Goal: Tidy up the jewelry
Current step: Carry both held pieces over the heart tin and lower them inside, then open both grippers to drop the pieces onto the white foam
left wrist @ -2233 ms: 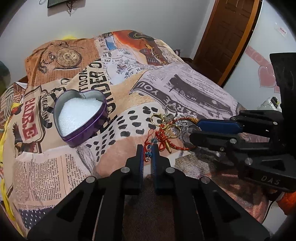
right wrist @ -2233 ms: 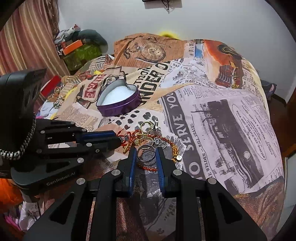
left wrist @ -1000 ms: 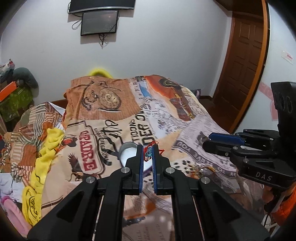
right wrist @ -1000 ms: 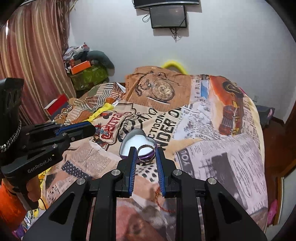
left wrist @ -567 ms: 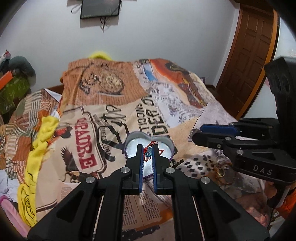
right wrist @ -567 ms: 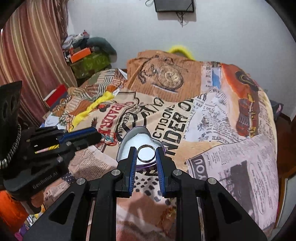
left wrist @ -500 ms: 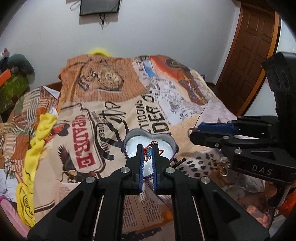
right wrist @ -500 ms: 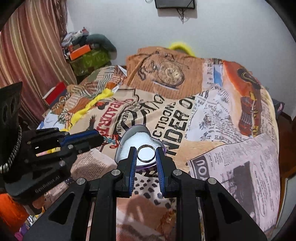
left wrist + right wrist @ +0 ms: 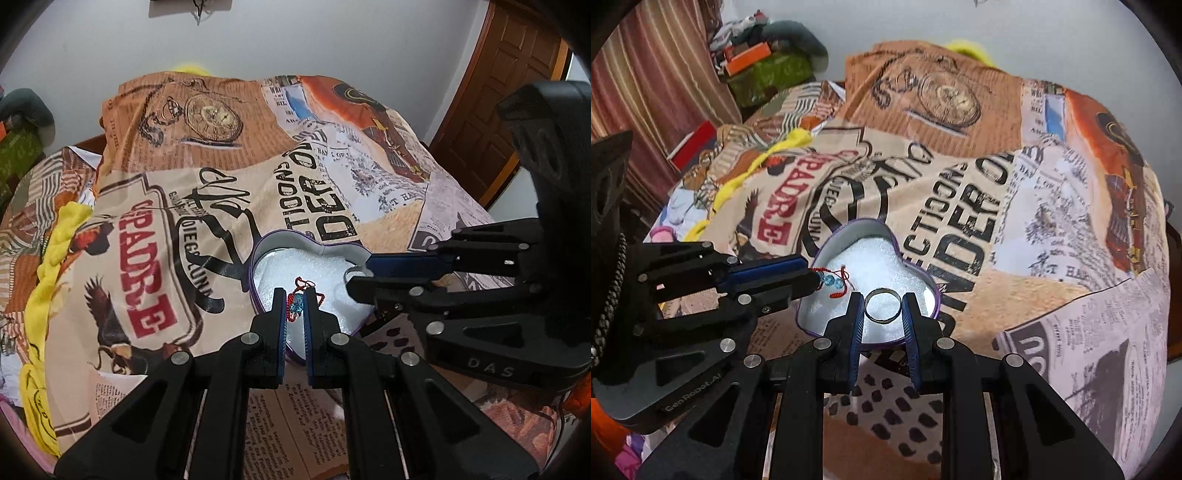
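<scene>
A purple heart-shaped tin (image 9: 258, 254) with white foam inside lies on the printed bedspread; it also shows in the right wrist view (image 9: 932, 284). My left gripper (image 9: 295, 301) is shut on a red cord bracelet with blue beads (image 9: 295, 306) and holds it over the tin's foam. The bracelet also shows in the right wrist view (image 9: 833, 282). My right gripper (image 9: 882, 306) is shut on a silver ring (image 9: 882, 304) and holds it over the tin's right lobe. The right gripper's fingers (image 9: 402, 264) reach over the tin's right rim in the left wrist view.
The bedspread (image 9: 184, 184) covers the whole bed. A yellow cloth (image 9: 48, 258) lies along its left edge. A wooden door (image 9: 517, 92) stands at the right. Curtains and stacked boxes (image 9: 750, 55) are at the left.
Both grippers have lifted their pieces from the jewelry pile and carried them to the heart tin. In the last half second both moved closer and lower over the foam.
</scene>
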Available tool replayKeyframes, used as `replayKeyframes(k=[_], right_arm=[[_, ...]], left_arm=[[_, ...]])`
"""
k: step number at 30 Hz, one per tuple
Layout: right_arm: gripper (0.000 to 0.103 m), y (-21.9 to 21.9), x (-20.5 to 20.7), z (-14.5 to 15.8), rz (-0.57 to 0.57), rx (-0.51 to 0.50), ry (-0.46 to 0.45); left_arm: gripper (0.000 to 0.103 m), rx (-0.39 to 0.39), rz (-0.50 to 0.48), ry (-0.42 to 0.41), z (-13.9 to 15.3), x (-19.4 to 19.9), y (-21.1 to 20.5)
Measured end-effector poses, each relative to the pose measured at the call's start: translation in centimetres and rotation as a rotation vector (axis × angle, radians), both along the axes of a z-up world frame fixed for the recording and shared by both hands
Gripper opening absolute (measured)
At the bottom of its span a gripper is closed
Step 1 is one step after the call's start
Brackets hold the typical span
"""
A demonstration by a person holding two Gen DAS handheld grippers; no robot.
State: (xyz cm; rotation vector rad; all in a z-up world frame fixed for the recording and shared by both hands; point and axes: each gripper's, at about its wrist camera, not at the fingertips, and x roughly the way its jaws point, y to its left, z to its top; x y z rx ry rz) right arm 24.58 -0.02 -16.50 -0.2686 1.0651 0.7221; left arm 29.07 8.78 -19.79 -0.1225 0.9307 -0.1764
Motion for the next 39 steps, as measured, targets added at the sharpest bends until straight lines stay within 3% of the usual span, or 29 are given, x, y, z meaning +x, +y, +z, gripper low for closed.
replayKeyframes(k=[11,18,22,27,30,39], right_arm=[[0.019,0.7,0.8,-1.8,0.013,-0.026,0.052],[0.019,0.9,1.0,-1.8,0.012,-0.021,0.085],[0.021,0.6,0.6,-0.8,0.005,-0.028,0.057],[0.036,-0.4,-0.1,1.4,-0.017,-0.003,-0.003],[0.037,-1.1,-0.5,2.8,-0.037,0.014,-0.032],[0.037,-5.1,-1.7,6.4,-0.123,0.059,-0.111]], left_arm=[[0.007,0.001,-0.003,0.023,-0.7,0.1,0.4],[0.007,0.010,0.002,0.013,0.1,-0.6,0.5],[0.009,0.010,0.021,-0.003,1.1,-1.3,1.0],[0.020,0.040,0.045,-0.034,2.7,-2.2,1.3],[0.034,0.053,0.051,-0.061,3.9,-2.9,1.1],[0.043,0.078,0.033,-0.115,6.4,-5.0,-0.9]])
